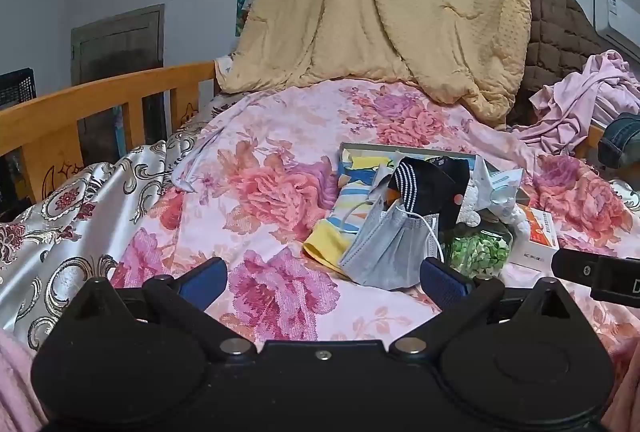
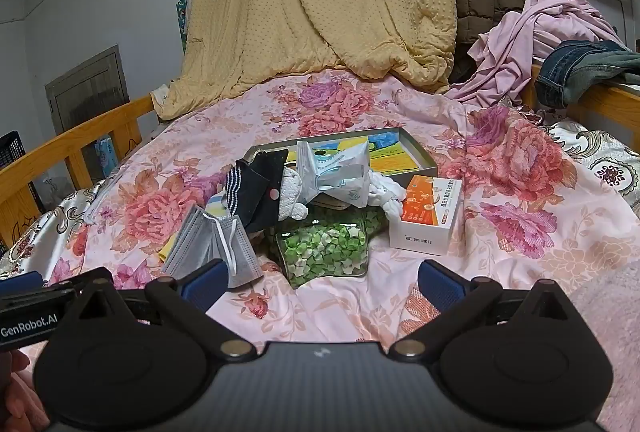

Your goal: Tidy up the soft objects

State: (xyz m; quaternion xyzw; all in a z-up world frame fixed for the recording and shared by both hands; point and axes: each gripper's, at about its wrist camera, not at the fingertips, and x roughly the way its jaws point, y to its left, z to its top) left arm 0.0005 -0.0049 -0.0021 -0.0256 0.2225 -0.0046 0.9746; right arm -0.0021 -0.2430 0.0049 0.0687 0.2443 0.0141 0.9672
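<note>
Both tools are hovering low over the bed, side by side, each with its blue-padded fingers spread wide and gripping nothing. From the left tool (image 1: 324,282), the grey face mask (image 1: 390,248) is lying just ahead at about one o'clock, its lower edge close beside the right-hand finger pad (image 1: 442,282) though whether they are touching is hard to tell. A white ear loop is curling over the mask's top. Behind it, at twelve to one o'clock, a black sock with white striped cuff (image 1: 430,188) is leaning against a yellow and striped cloth (image 1: 344,220), and a shallow open box (image 1: 408,152) is sitting further back with soft things spilling over its rim.

From the right tool (image 2: 320,282), the same mask (image 2: 212,244) is showing at ten o'clock, just beyond the left-hand pad (image 2: 202,284). A clear jar of green and white paper stars (image 2: 326,246) is lying straight ahead at twelve o'clock, between the two fingers' lines but apart from them. A packaged mask in a crinkled wrapper (image 2: 340,172) is resting on top of the pile behind the jar, beside a white plush toy (image 2: 292,194). An orange and white carton (image 2: 430,214) is sitting at one o'clock on the floral bedspread (image 2: 520,232).
</note>
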